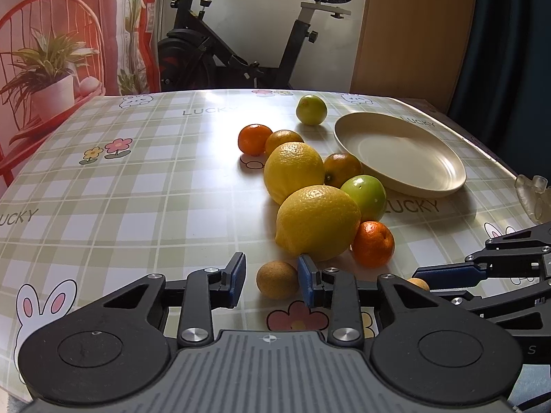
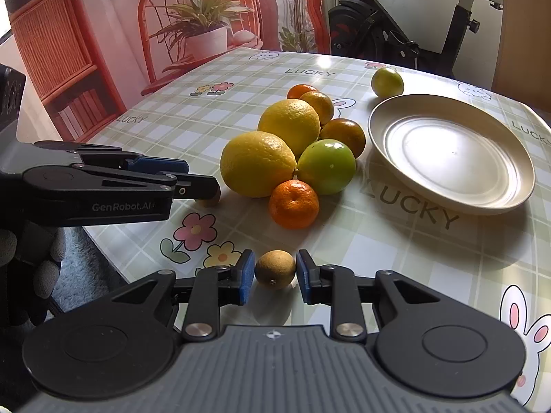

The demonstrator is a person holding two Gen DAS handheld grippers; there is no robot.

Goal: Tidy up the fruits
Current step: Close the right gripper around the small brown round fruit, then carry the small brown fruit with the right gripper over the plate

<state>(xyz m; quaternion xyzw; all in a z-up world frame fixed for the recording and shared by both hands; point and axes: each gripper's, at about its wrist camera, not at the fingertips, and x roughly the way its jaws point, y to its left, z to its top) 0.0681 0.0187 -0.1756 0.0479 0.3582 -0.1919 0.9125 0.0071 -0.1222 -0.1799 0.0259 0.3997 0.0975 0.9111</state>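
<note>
Left wrist view: the left tongs (image 1: 272,284) tilt down over the table (image 1: 137,179), jaws narrow, one small brown fruit (image 1: 277,279) between them, the right pad touching it; the lemons (image 1: 318,222) lie just ahead.

Right wrist view: the right tongs (image 2: 275,277) tilt down, clamped on another brown fruit (image 2: 274,269); the plate (image 2: 451,153) sits ahead to the right.

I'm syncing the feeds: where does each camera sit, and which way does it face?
Left wrist: on the left gripper, angled down over the fruit pile toward the plate; its fingers show, right gripper at right edge.
Right wrist: on the right gripper, shut on a small brown fruit, facing that pile; left gripper, gloved hand at left.
Shared: pile, plate.
</note>
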